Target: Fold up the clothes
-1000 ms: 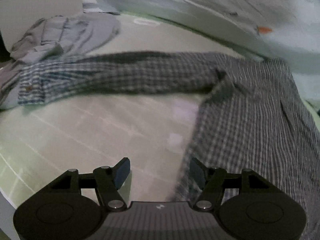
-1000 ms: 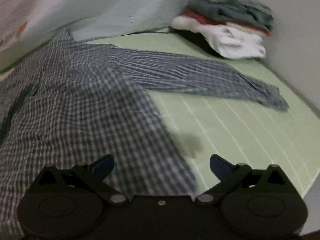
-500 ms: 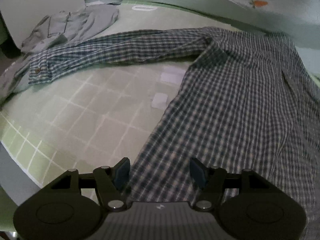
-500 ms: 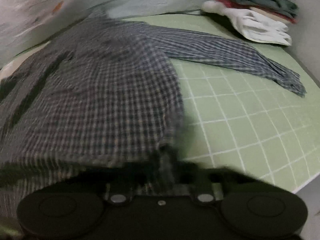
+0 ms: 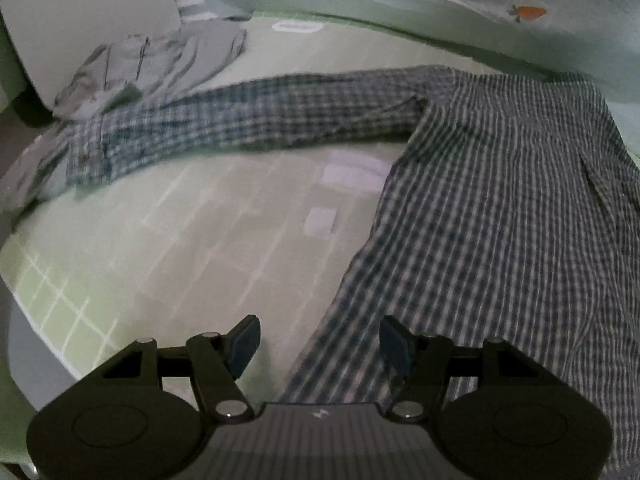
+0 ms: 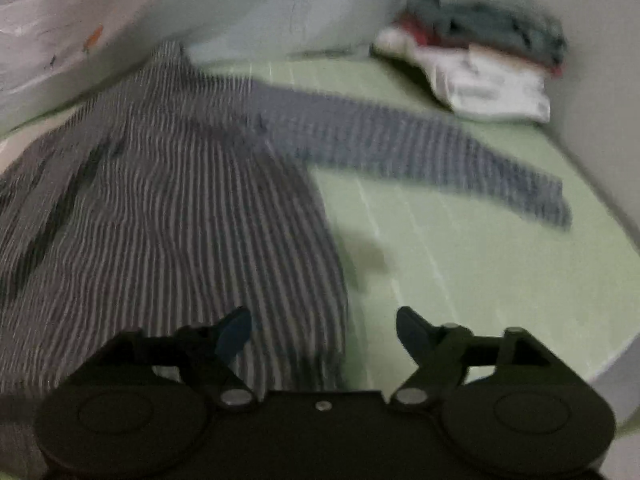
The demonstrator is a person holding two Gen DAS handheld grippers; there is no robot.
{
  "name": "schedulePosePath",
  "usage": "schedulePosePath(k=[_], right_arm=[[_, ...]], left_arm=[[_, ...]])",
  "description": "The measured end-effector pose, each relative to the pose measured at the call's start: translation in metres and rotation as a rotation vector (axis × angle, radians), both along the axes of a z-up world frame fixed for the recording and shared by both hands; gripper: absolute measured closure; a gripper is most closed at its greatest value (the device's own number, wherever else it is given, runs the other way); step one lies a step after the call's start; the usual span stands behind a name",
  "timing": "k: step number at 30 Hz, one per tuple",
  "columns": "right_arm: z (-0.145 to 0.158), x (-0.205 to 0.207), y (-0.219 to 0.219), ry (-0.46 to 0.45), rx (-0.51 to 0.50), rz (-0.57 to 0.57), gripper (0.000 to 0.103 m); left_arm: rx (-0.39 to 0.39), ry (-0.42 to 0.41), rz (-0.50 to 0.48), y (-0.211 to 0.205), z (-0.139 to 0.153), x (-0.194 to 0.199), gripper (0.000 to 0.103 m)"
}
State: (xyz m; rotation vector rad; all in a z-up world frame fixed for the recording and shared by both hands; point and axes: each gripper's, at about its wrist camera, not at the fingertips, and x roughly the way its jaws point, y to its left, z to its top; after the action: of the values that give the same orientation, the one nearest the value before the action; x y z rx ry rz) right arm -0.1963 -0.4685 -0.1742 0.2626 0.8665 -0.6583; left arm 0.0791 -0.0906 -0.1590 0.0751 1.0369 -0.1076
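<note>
Green gridded mat [image 5: 168,248] underneath, checked shirt [image 5: 500,240] spread flat from 12 to 4 o'clock, grey garment [image 5: 160,64] at 10. Left gripper [image 5: 319,347] spread wide, empty, over shirt hem.

Blurred: right gripper [image 6: 323,330] parted, empty; folded pile [image 6: 488,68] at 1 o'clock.

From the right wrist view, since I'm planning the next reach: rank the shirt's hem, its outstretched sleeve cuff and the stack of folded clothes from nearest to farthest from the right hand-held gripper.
1. Shirt's hem: directly between the open fingers of the right hand-held gripper.
2. Sleeve cuff: farther out, to the right.
3. Stack of folded clothes: farthest, back right by the wall.
</note>
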Motion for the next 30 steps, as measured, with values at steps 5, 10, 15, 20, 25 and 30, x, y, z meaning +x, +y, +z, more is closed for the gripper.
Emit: schedulePosePath(k=[5, 10, 15, 20, 25, 30], right_arm=[[0.004, 0.059, -0.024, -0.041, -0.051, 0.073, 0.01], [0.003, 0.147, -0.058, -0.103, -0.011, 0.158, 0.009], [0.0, 0.247, -0.092, -0.169, 0.011, 0.242, 0.02], [-0.005, 0.344, -0.115, -0.223, 0.074, 0.329, 0.028], [-0.027, 0.419, -0.124, -0.202, 0.075, 0.353, 0.022], [-0.049, 0.47, -0.127, -0.163, 0.157, 0.429, 0.098]], left_arm=[[0.001, -0.039, -0.039, -0.022, 0.009, 0.029, 0.036], [0.018, -0.055, -0.072, -0.059, 0.006, 0.073, 0.036], [0.027, -0.049, -0.099, -0.093, -0.013, 0.124, 0.036], [-0.005, -0.032, -0.077, -0.113, -0.03, 0.163, 0.036], [0.0, -0.07, -0.088, -0.124, -0.038, 0.183, 0.031], [-0.01, -0.093, -0.079, -0.129, -0.041, 0.202, 0.029]])
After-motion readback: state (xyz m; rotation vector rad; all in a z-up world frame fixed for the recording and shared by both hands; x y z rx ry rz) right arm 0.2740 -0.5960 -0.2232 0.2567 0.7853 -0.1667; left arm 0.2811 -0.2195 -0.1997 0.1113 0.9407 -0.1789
